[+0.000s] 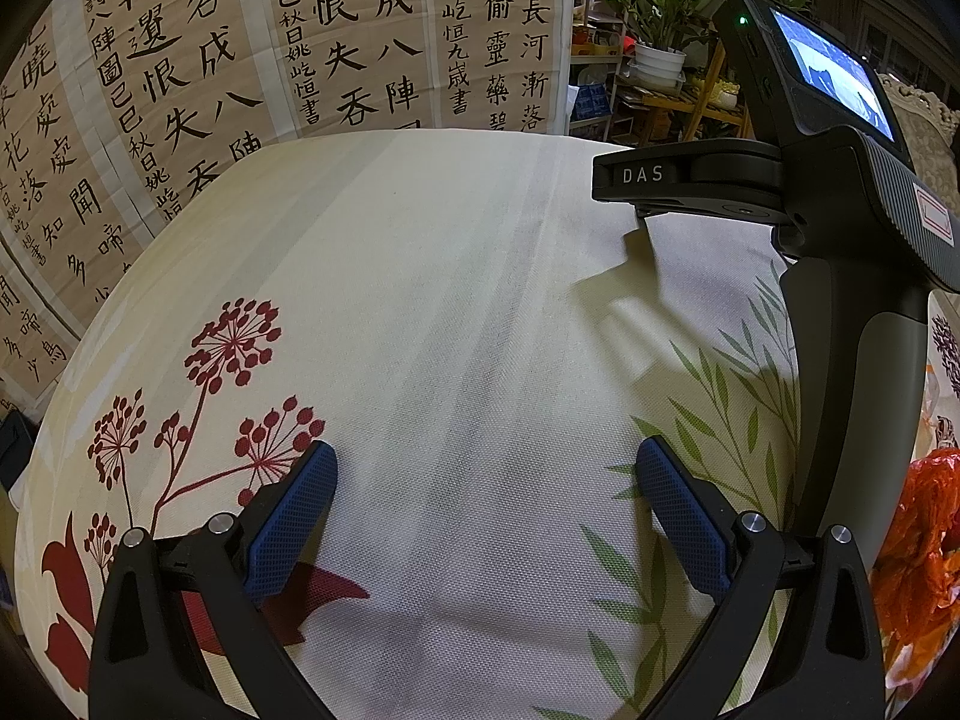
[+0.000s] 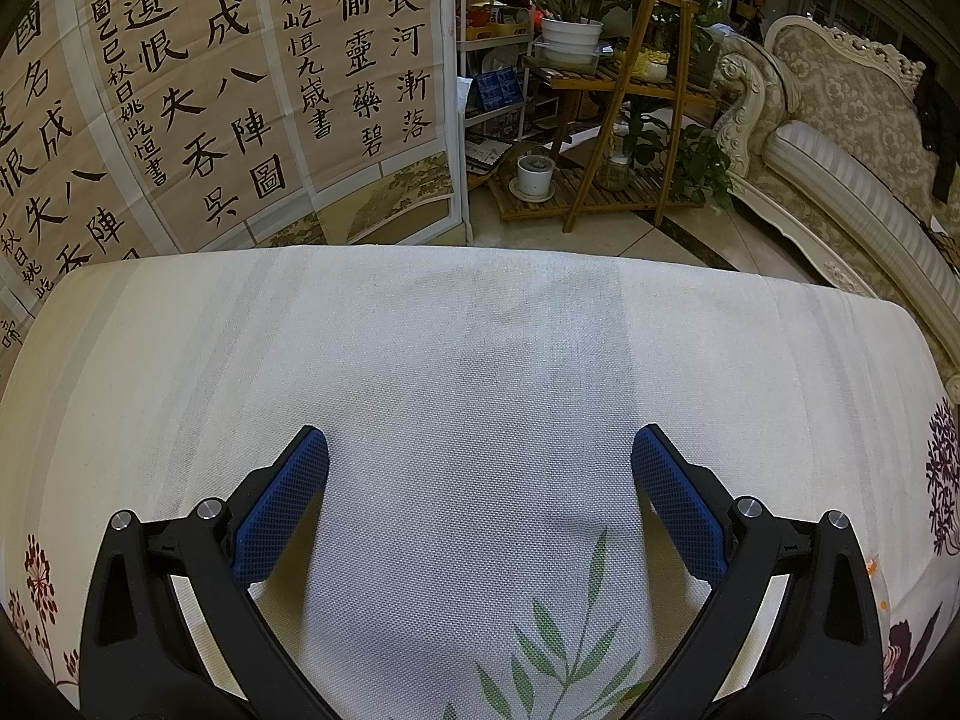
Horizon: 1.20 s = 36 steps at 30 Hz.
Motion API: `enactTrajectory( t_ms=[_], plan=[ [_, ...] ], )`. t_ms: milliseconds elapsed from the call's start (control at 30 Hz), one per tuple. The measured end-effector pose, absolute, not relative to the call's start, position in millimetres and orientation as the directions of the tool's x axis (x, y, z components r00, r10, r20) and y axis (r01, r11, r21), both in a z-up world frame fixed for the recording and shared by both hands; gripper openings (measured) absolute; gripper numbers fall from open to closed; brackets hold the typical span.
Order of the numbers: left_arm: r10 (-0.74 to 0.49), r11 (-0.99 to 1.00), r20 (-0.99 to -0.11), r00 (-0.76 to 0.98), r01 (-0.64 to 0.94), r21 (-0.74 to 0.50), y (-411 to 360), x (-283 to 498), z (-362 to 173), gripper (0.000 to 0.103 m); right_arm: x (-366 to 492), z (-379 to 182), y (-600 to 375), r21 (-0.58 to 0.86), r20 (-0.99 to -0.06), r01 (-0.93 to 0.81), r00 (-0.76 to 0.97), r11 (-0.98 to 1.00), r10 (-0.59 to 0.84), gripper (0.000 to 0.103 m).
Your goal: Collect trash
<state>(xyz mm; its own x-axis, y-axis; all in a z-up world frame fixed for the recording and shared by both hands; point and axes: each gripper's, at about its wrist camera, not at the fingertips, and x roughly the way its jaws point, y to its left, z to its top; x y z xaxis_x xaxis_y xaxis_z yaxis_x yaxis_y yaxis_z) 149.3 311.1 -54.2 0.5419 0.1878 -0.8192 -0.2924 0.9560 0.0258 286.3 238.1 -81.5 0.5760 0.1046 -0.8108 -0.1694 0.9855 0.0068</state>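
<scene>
left gripper (image 1: 486,468) jaws spread wide, nothing between the blue pads (image 1: 288,525), hovering over a table under a cream tablecloth (image 1: 456,276) printed with red flowers and green leaves. right gripper (image 2: 480,456) also wide apart and empty, over a plain part of the same cloth, with a green leaf sprig print just below its pads (image 2: 282,510). in the left wrist view the right gripper's body (image 1: 840,252) stands at the right side, screen lit, "das" on its nose, casting a shadow on the cloth. the trash – a crumpled orange plastic bag (image 1: 924,546) – lies at the far right edge of the left wrist view, on the cloth, right of the left gripper and partly behind the other gripper's handle; not seen in the right wrist view. background: calligraphy scrolls (image 2: 198,90) behind the table, wooden plant stand (image 2: 624,114) with potted plants, ornate pale sofa (image 2: 840,138) at right – all well apart from the table
</scene>
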Motion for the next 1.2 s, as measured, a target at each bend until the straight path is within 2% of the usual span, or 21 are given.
enactTrajectory(
  t_ms=[1200],
  plan=[
    [0.187, 0.956, -0.820, 0.541, -0.292, 0.026, 311.9, 148.5, -53.7, 0.098, 285.0, -82.5, 237.3, 0.007, -0.811, -0.169, 0.575, 0.986, 0.104, 0.099]
  ],
)
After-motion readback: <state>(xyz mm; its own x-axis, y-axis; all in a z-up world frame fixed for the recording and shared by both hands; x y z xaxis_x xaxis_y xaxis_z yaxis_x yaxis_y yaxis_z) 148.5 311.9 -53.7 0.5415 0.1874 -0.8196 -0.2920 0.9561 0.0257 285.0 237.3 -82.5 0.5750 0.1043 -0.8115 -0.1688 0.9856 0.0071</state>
